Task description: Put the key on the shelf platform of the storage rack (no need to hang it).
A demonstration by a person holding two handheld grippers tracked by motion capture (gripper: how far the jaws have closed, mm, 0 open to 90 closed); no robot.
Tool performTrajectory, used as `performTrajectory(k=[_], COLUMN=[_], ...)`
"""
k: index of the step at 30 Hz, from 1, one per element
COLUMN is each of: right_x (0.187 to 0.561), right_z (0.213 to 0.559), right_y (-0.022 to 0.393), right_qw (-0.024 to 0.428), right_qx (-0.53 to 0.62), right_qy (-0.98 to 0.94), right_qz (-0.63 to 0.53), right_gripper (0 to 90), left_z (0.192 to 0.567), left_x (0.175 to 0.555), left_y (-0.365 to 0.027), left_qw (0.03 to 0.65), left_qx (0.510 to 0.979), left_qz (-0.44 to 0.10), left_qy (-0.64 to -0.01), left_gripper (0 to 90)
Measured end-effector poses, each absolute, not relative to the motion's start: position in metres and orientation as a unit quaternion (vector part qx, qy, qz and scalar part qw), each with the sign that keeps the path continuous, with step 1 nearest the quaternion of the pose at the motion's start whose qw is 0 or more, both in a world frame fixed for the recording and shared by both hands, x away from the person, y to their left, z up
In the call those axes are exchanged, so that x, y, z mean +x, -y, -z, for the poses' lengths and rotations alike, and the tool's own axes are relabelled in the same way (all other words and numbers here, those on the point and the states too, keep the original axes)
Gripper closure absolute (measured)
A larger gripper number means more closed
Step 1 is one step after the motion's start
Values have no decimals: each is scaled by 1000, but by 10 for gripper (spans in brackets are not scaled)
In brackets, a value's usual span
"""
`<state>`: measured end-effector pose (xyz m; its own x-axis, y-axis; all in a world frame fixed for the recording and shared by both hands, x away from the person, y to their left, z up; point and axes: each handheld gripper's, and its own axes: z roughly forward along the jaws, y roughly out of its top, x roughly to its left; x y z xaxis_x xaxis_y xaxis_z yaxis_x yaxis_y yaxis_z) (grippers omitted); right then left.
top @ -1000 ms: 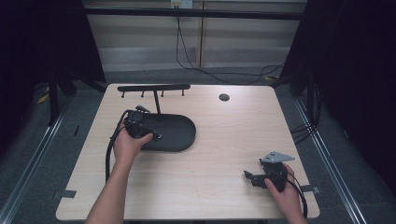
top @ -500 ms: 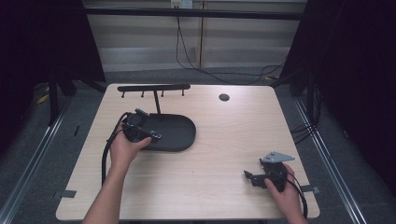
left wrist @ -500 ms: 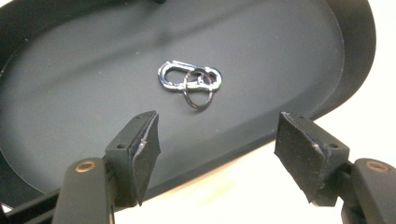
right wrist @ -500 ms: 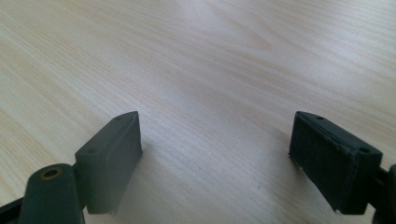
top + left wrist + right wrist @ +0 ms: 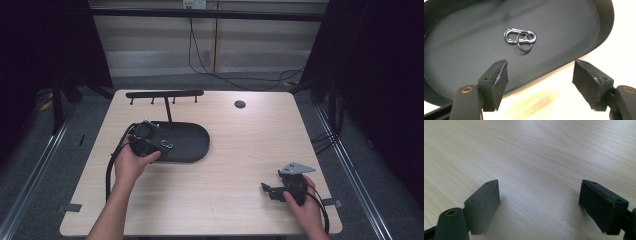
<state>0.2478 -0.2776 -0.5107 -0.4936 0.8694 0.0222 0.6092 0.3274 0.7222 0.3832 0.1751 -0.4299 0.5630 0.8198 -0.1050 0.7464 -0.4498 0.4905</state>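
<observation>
A silver carabiner (image 5: 520,37) with a thin key ring (image 5: 525,43) through it lies flat on the black oval tray (image 5: 461,50). In the high view the carabiner (image 5: 167,145) sits in the tray's left half. My left gripper (image 5: 540,72) hovers over the tray's near rim, a little short of the carabiner. Its jaws have just been opening and nothing is between them. From above, the left gripper (image 5: 155,145) is at the tray's (image 5: 192,142) left end. My right gripper (image 5: 267,190) rests open at the table's near right, over bare wood (image 5: 540,195).
A black bar with several hooks (image 5: 165,93) stands on a post at the back of the tray. A small dark round hole (image 5: 240,104) is in the tabletop at the far middle. The left gripper's cable (image 5: 111,170) loops beside the left forearm.
The left gripper has shifted only slightly at the tray's left end. The right hand has kept still.
</observation>
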Motion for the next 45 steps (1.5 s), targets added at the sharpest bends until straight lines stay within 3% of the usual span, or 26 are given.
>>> performTrajectory(k=[16, 45], right_x=[248, 248], right_z=[511, 511], right_y=[278, 278], right_qw=[189, 189], right_qx=[466, 466], right_qy=[-792, -792], right_qz=[-345, -345], right_gripper=[164, 164], left_z=[436, 450], left_x=[369, 337], left_y=[-184, -197], left_qw=[256, 268], left_qx=[849, 853], left_qz=[-74, -73], left_qy=[-456, -441], left_gripper=[237, 237])
